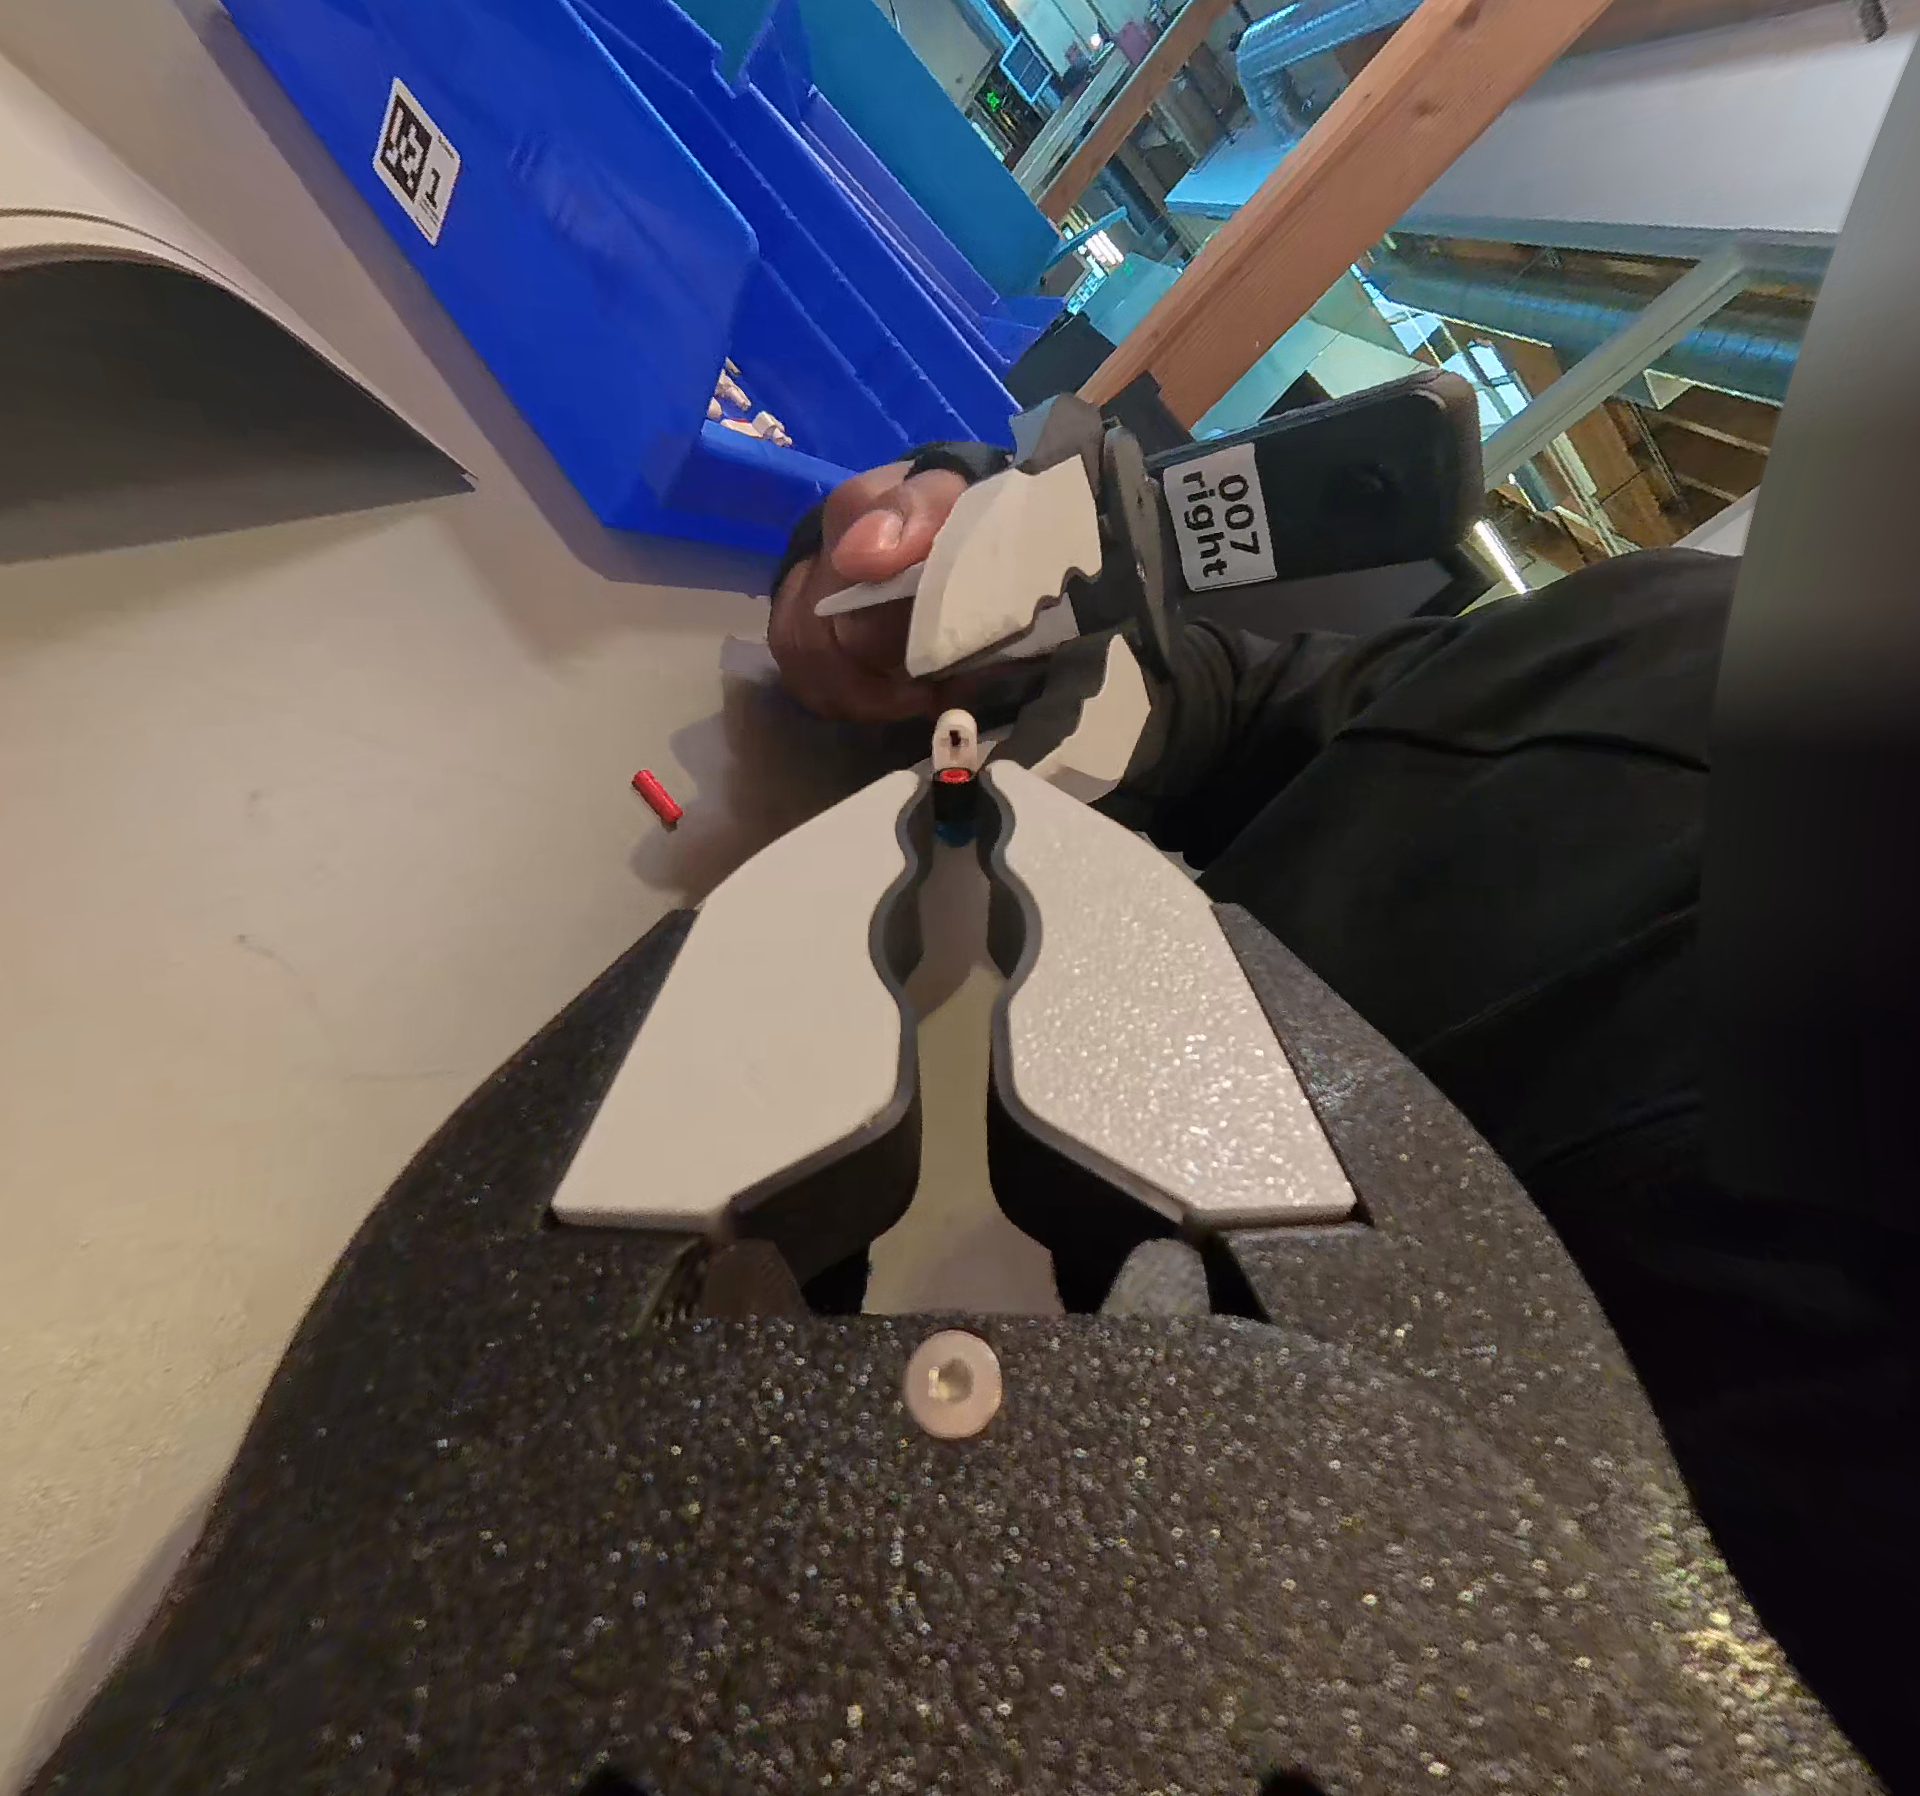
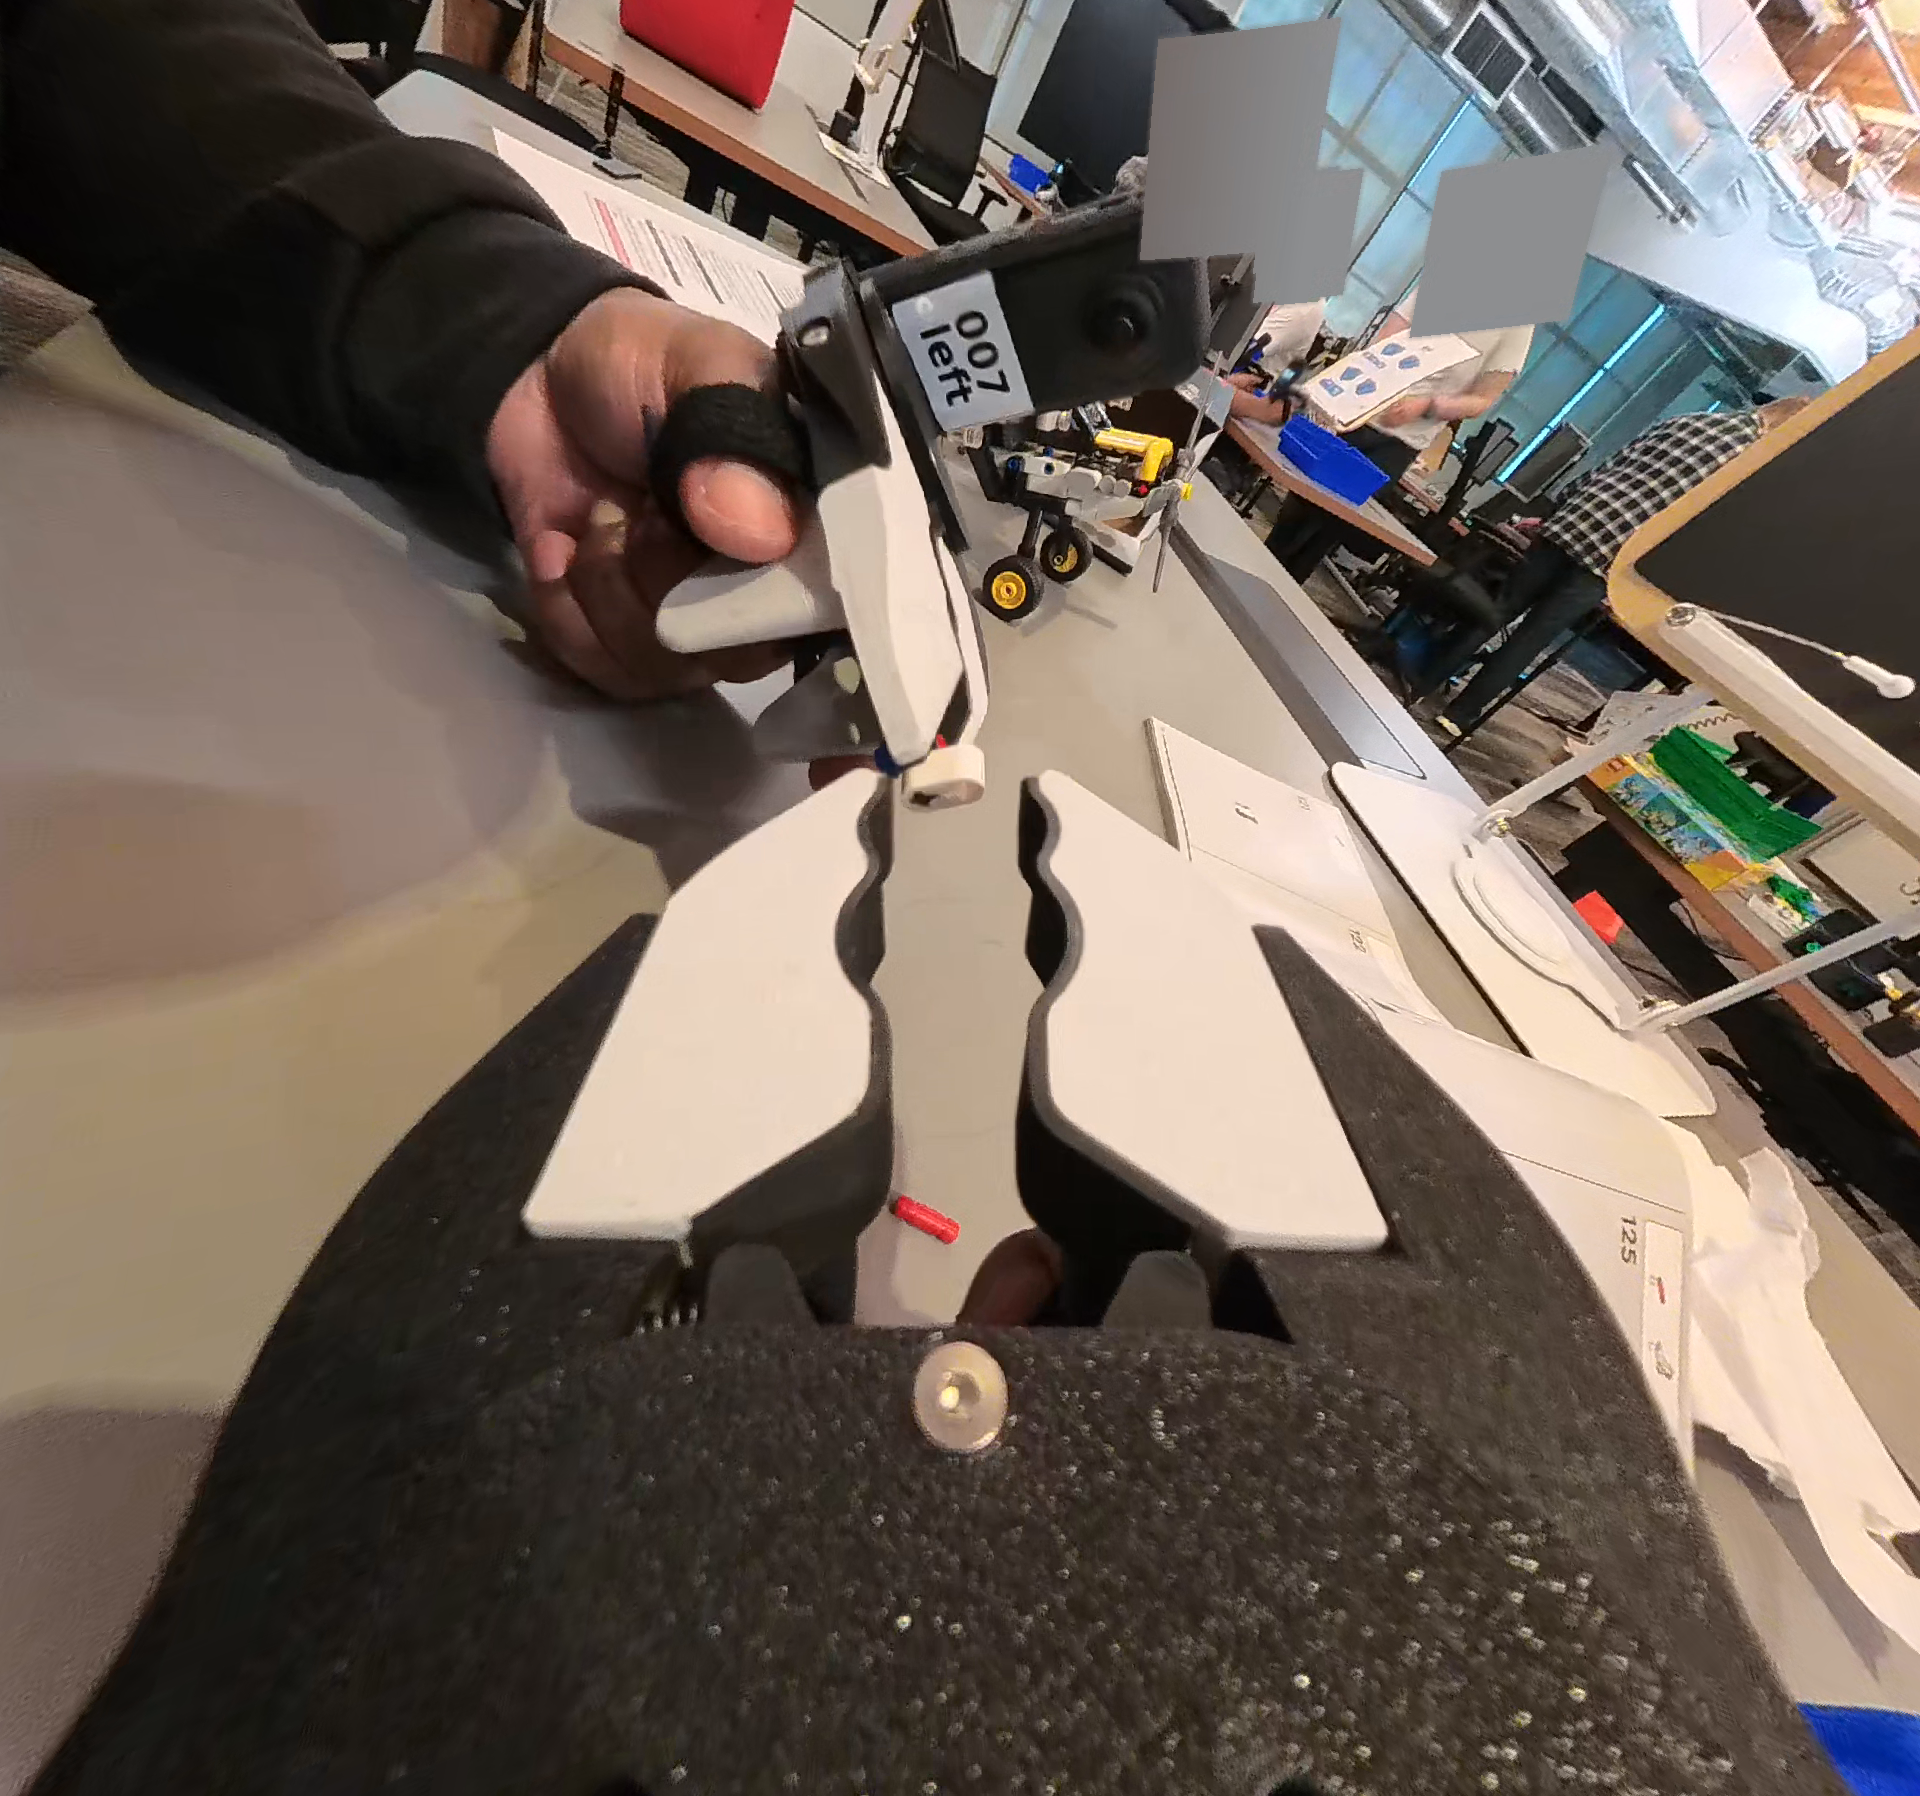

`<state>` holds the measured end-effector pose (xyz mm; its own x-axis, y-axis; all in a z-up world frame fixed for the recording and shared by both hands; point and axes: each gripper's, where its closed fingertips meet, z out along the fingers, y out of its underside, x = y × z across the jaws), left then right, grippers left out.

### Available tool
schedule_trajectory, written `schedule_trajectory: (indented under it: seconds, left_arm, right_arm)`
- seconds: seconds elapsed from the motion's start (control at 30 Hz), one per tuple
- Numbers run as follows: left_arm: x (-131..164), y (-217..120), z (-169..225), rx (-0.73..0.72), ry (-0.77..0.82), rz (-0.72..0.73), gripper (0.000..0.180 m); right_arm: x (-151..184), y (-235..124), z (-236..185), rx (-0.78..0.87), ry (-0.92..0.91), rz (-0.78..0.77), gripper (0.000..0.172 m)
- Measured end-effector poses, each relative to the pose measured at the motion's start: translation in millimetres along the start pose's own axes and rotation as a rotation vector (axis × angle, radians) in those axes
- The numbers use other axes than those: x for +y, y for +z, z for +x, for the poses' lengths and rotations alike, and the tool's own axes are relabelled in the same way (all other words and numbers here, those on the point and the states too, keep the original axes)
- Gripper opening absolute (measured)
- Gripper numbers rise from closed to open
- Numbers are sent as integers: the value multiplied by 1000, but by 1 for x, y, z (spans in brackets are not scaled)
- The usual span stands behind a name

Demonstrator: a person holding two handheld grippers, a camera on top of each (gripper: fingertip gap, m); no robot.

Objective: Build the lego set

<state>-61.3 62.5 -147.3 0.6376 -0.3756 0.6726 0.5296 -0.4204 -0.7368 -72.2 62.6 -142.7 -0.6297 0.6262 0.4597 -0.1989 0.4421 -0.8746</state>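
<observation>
Two grippers show, each held in one hand. The left gripper (image 1: 954, 790) has its fingers nearly together, clamped at the very tips on one small assembly (image 1: 952, 759): a black pin with a red end and a blue end, carrying a white rounded connector piece (image 2: 943, 776) that sticks out beyond the tips. The right gripper (image 2: 954, 796) has its fingers apart with nothing between the pads; the white piece hangs just ahead of its left fingertip, whether touching it or not I cannot tell.

One loose red pin (image 1: 657, 797) lies on the grey table (image 1: 260, 811), left of the left gripper's fingers and near them; in the right wrist view the same pin (image 2: 925, 1219) shows far back between that gripper's fingers, close to the palm.

Ahead and left of the left fingers stand stacked blue bins (image 1: 540, 219), at least three, the nearest with a few pale small parts inside. Beyond the right fingers stands one brick-built wheeled model (image 2: 1070, 499) with two yellow-hubbed wheels showing; to their right lie white booklets (image 2: 1299, 842), at least two, and a monitor's white base (image 2: 1496, 915). The hand (image 2: 613, 510) on the left gripper blocks part of the table behind
</observation>
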Motion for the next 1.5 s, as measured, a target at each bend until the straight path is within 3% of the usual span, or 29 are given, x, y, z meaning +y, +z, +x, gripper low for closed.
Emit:
schedule_trajectory:
  seconds: [0.3,1.3,1.5]
  left_arm:
    - [2,2,3,32,-45,-9,7]
    - [5,5,2,32,-42,-32,7]
    - [-1,1,-4,-38,26,8,7]
  right_arm:
    - [4,2,-6,-12,-42,-25,15]
    - [6,4,-14,-61,-34,-54,15]
    - [15,1,-6,-52,-14,-133,21]
